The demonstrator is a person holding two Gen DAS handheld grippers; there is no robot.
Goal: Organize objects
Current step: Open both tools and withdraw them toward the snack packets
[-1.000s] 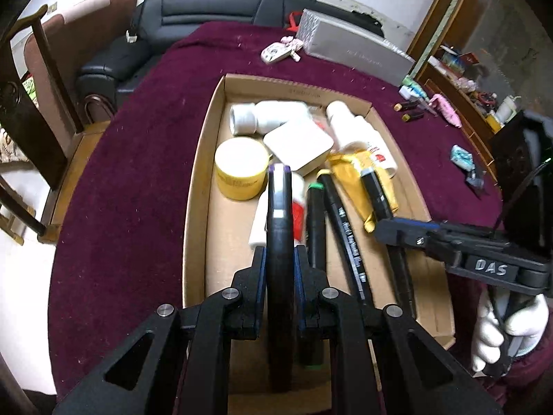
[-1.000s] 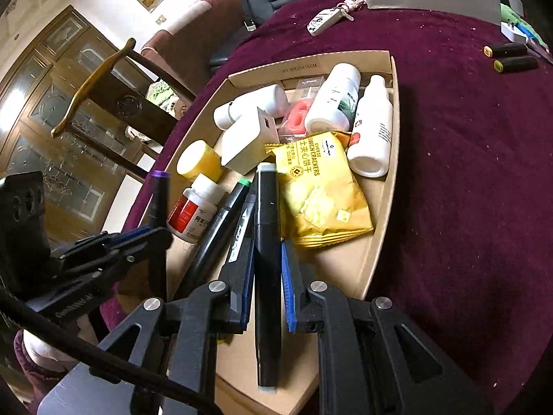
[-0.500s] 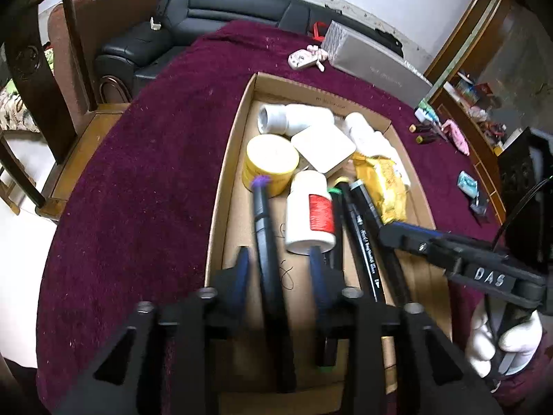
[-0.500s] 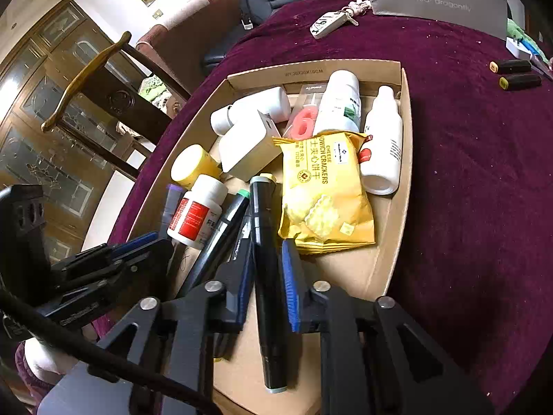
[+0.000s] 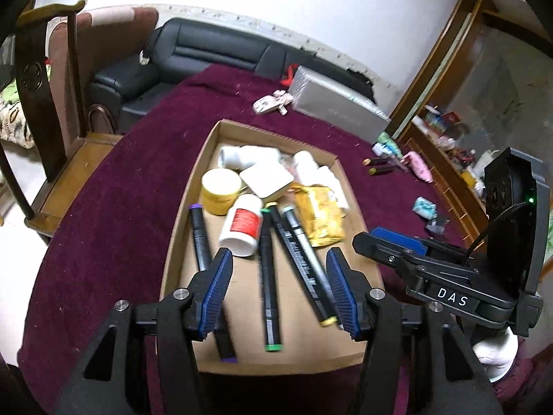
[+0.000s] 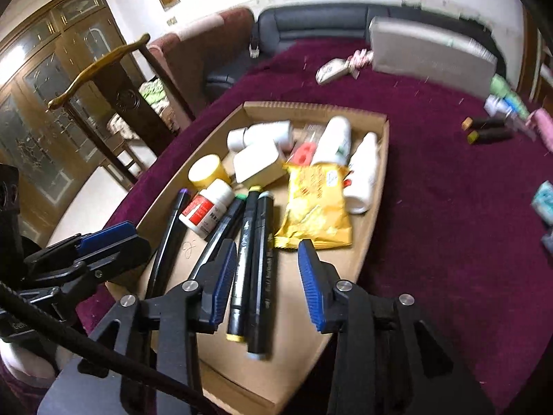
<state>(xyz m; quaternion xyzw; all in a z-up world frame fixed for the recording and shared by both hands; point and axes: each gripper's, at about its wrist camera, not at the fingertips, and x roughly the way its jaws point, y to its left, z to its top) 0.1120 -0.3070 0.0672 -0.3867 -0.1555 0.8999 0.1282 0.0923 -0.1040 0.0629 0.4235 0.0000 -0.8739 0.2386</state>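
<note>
A shallow cardboard tray point(image 5: 188, 204) point(image 6: 376, 186) on the maroon tablecloth holds several black markers, white bottles, a yellow jar and a yellow cracker bag point(image 5: 319, 214) point(image 6: 316, 207). The purple-capped marker point(image 5: 202, 245) point(image 6: 169, 238) lies at the tray's left side. The pale-capped marker point(image 6: 262, 276) lies beside two others. My left gripper point(image 5: 276, 287) is open and empty above the tray's near end. My right gripper point(image 6: 268, 283) is open and empty above the markers.
Two dark markers point(image 6: 487, 129) point(image 5: 378, 166), a grey box point(image 5: 338, 110) point(image 6: 432, 55), a key fob point(image 5: 271, 103) and small packets lie on the cloth outside the tray. A wooden chair point(image 5: 45, 103) and a black sofa point(image 5: 207, 52) stand beyond the table.
Both grippers opened, let go of their markers into the tray and pulled back and up. The purple-capped and pale-capped markers now lie in the tray.
</note>
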